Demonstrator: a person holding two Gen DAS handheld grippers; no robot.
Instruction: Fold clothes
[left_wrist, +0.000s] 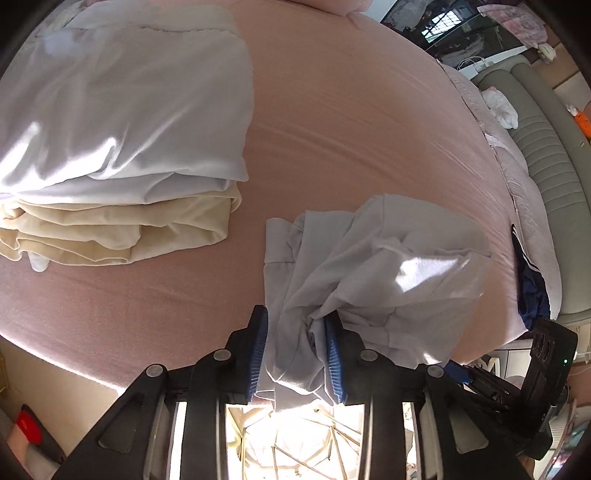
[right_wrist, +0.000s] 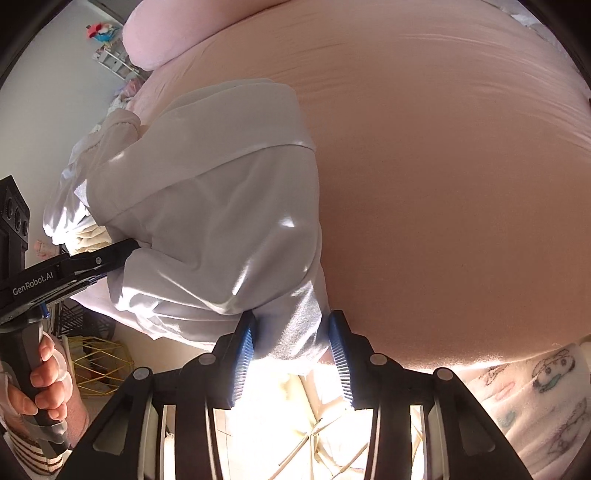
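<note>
Blue pads (left_wrist: 259, 354) of the left gripper (left_wrist: 297, 325) stand on both sides of a bunched edge of the grey garment (left_wrist: 373, 273). They press the cloth between them, so this gripper grips the garment. The garment lies crumpled on the pink bed (left_wrist: 351, 129), at its near edge. To the left a stack (left_wrist: 122, 155) of folded clothes rests on the bed, white over cream.

Nearest in the right wrist view, the right gripper (right_wrist: 291, 325) holds a hem of the garment (right_wrist: 221, 206) between its pads. At far left a hand (right_wrist: 46, 384) holds the left gripper (right_wrist: 127, 249), which bites the other side of the garment.
</note>
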